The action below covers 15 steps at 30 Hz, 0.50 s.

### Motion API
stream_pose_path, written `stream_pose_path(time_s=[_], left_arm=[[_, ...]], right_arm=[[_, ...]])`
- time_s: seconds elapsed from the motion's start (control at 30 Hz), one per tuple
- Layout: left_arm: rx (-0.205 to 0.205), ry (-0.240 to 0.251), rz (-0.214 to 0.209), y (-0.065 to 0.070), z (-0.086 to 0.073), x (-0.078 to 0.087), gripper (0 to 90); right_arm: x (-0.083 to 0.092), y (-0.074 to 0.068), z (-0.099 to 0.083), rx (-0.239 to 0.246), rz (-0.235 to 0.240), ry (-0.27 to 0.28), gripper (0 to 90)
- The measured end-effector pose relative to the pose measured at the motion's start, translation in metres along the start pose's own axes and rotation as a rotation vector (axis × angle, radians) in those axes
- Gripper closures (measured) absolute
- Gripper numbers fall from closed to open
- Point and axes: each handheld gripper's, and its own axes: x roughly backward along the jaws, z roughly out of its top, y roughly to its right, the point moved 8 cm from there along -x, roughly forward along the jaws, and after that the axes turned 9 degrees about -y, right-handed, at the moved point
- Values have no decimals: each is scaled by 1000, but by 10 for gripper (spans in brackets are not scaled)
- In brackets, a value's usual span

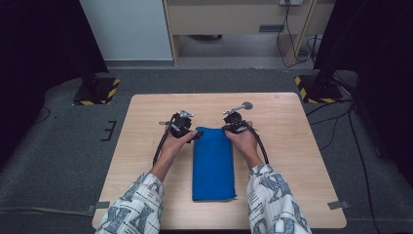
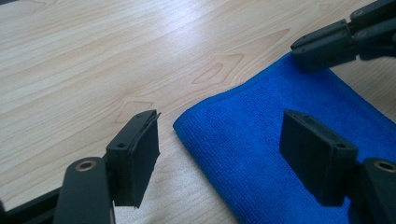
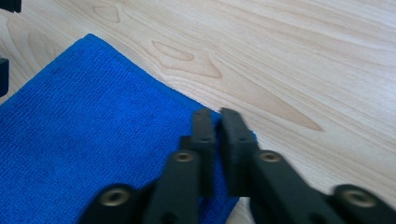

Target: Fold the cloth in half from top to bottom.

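Patterned sleeves [image 1: 141, 207] at bottom of high view, two forearms, two hands. One blue cloth [image 1: 213, 163], folded to a long rectangle, fine looped weave, lying flat mid-table on pale wood-grain table [image 1: 292, 146] (laminate or wood, cannot tell). Two black grippers at cloth's far corners. Left gripper [image 2: 219, 149]: jaws wide apart, square flat pads, straddling near corner of cloth, one pad over bare table, one over fabric. Right gripper [image 3: 217, 140]: jaws nearly closed, pinching corner edge of cloth between them.

One folded blue cloth [image 1: 213, 163], one wooden table [image 1: 292, 146], two grippers: left gripper [image 1: 192, 137], right gripper [image 1: 230, 128].
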Motion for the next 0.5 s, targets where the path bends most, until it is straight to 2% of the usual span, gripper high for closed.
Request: stream_pose_path(time_s=[0.13, 0.23, 0.27, 0.33, 0.5], left_arm=[[11, 4, 2, -2, 0, -5, 284], [15, 2, 9, -4, -1, -10, 283], [15, 0, 12, -5, -2, -11, 284], [18, -5, 18, -7, -2, -15, 284], [40, -13, 38, -13, -5, -21, 294]], right_arm=[[1, 1, -3, 6, -8, -11, 890], [1, 1, -4, 6, -12, 1, 846], [1, 1, -6, 8, -16, -2, 818], [-1, 3, -7, -2, -30, -1, 706], [-5, 11, -6, -42, -46, 5, 543]])
